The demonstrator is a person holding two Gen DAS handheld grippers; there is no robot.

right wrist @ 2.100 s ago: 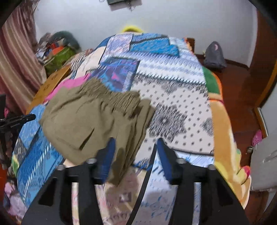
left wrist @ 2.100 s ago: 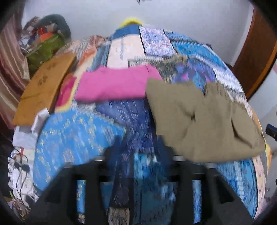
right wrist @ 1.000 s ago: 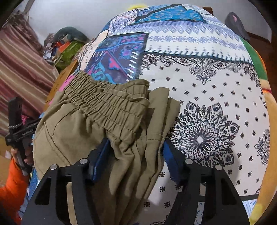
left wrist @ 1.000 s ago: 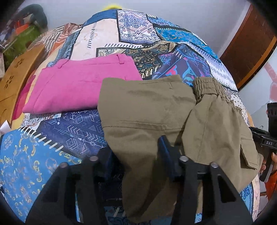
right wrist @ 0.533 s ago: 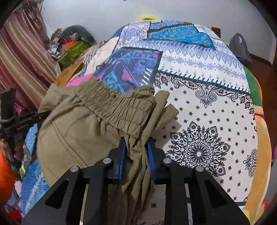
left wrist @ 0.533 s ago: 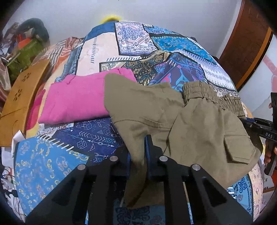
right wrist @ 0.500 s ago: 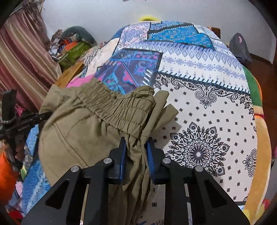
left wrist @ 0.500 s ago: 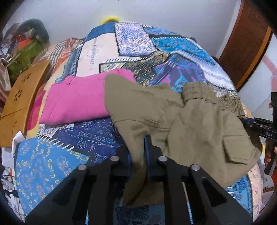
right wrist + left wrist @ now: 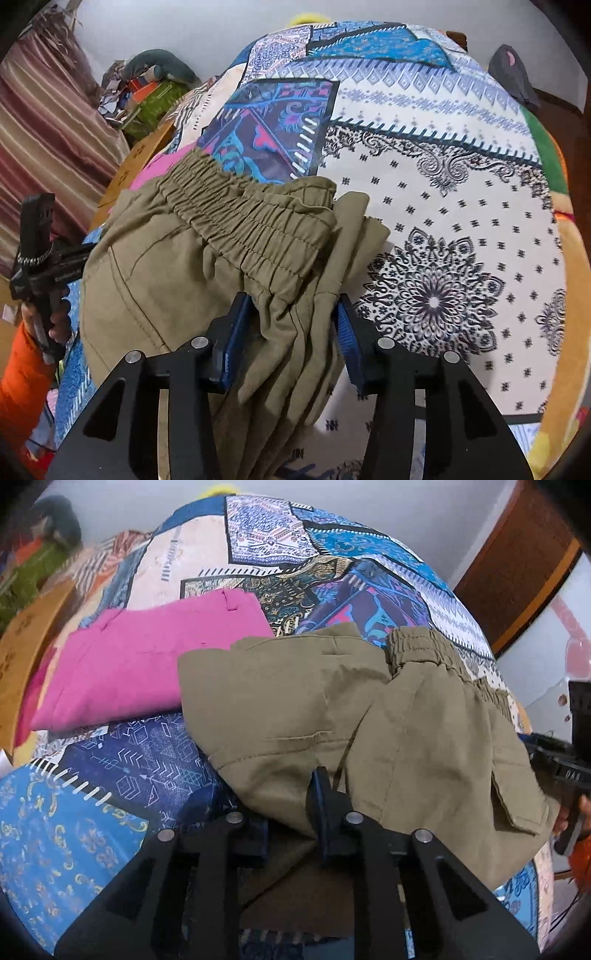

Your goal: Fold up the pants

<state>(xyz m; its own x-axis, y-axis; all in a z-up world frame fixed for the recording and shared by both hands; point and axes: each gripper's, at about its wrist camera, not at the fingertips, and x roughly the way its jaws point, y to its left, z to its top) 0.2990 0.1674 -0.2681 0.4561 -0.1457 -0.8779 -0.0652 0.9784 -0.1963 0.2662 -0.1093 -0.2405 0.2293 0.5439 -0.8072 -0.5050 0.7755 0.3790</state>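
Note:
Olive-green pants (image 9: 369,716) lie folded on the patchwork bedspread (image 9: 110,775), elastic waistband at the far right. My left gripper (image 9: 291,812) straddles the pants' near edge with its jaws apart and cloth lying between them. In the right wrist view the same pants (image 9: 177,266) lie bunched, waistband across the middle. My right gripper (image 9: 291,325) is open, its blue pads either side of the bunched folds below the waistband.
Folded pink pants (image 9: 136,664) lie on the bed left of the olive pair. A wooden board (image 9: 18,657) and a clutter pile (image 9: 147,96) stand at the bed's left side. A dark bag (image 9: 513,74) sits on the floor at the right.
Both grippers were shut on the olive pants half a second ago and have now opened. The pants have settled onto the bed, next to the pink pair.

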